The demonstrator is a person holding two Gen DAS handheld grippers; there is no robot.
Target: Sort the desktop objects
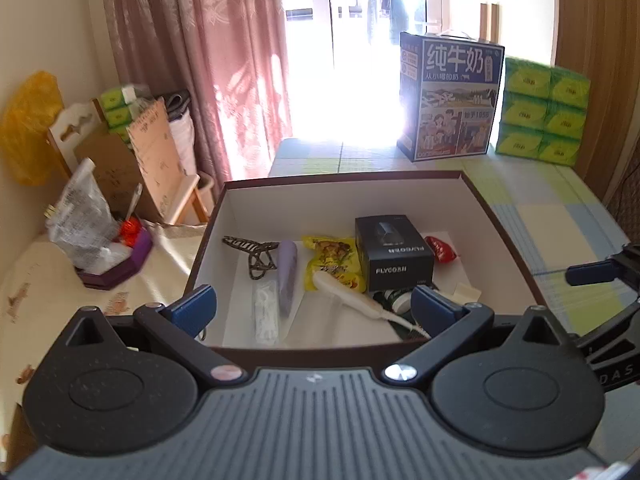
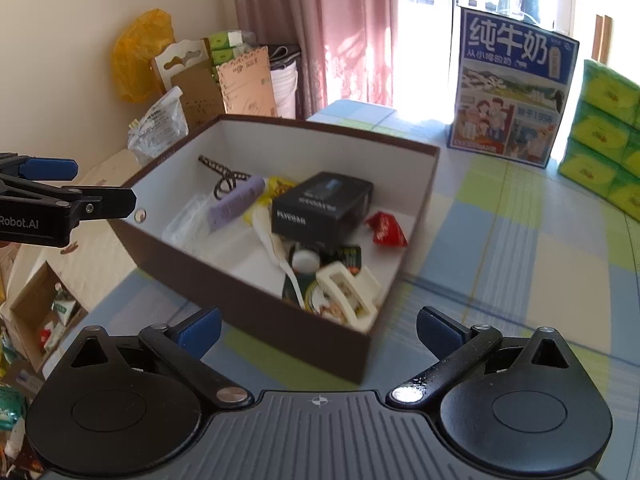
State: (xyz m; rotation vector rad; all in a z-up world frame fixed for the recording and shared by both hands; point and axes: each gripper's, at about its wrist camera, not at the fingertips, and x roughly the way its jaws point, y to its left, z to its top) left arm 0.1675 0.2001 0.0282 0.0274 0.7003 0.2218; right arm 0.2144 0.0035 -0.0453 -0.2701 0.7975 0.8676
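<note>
Milk carton (image 1: 450,96), blue, Chinese print, upright at upper right of left view, on checked cloth (image 1: 560,200). Green tissue packs (image 1: 542,110) stacked just right of carton. Pink curtain (image 1: 200,60) upper centre-left; bright doorway (image 1: 344,40) beside it. Yellow bag (image 1: 30,128) against wall, far left. Cardboard pieces (image 1: 132,160) lean near curtain. Crinkled clear bag (image 1: 80,216) sits in purple tray (image 1: 116,268), left middle. In right view, lower left: open carton (image 2: 44,316) with small packets.
</note>
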